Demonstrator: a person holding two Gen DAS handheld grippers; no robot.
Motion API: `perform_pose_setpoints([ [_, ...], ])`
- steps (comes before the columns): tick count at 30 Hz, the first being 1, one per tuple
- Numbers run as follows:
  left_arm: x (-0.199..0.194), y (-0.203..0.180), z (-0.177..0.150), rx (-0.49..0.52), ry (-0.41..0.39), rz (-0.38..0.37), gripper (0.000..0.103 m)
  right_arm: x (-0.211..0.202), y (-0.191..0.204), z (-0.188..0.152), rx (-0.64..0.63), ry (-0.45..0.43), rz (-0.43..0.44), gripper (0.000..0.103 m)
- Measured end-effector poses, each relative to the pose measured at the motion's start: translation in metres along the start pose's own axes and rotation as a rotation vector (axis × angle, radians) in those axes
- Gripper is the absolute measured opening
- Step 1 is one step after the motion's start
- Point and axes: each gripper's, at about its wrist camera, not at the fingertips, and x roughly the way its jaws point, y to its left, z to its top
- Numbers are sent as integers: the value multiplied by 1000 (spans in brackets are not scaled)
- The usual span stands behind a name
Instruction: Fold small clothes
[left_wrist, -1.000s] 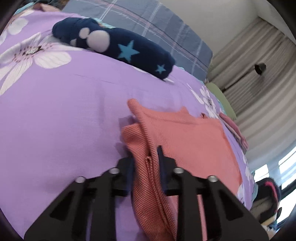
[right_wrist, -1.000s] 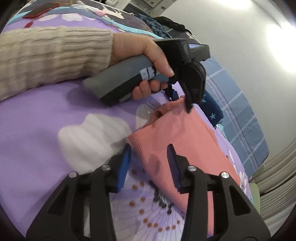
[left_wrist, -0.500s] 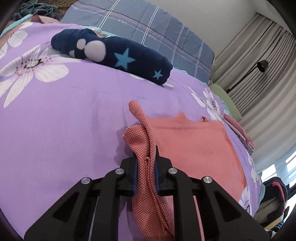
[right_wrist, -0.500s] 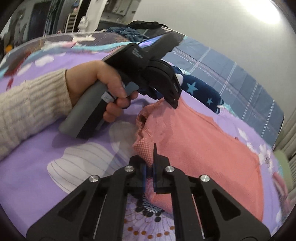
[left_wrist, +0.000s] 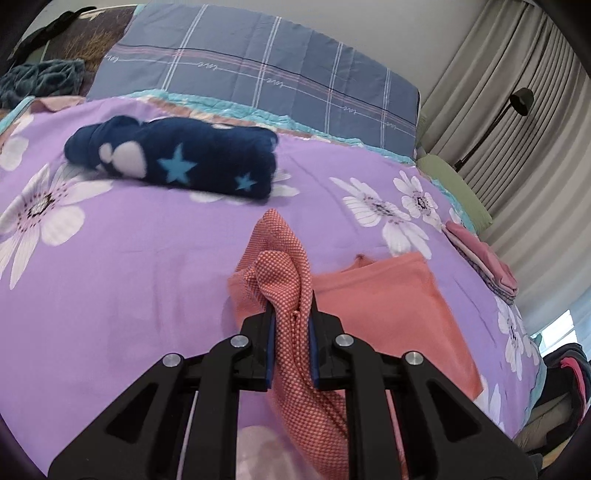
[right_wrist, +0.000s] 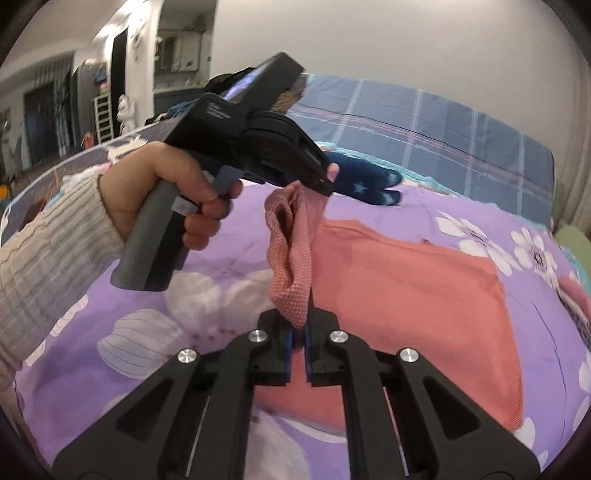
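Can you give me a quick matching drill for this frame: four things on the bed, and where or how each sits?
Things:
1. coral garment
2. navy star blanket
3. plaid pillow
4. pink folded stack

States:
A. rolled up on the purple sheet, nothing holding it
B. at the bed's right edge, near the curtains
C. at the head of the bed, against the wall
D. one edge pinched up by both claws

Pairs: 1-D, 2-A, 3-C, 4-B
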Motion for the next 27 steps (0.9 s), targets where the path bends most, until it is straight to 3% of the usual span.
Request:
perform_pose_setpoints([
  [7, 30, -73, 11, 71, 22, 18, 14, -23, -69, -21, 142, -16, 11, 4],
  [16, 101, -174, 13, 187, 108, 39, 13, -45, -153, -61, 327, -35, -13, 4],
  [22, 136, -211, 5, 264, 146, 97, 13, -50, -194, -90, 455, -27, -24, 4],
  [27, 153, -221, -1, 289, 167, 144, 13, -42, -209, -104, 513, -3, 14, 4],
])
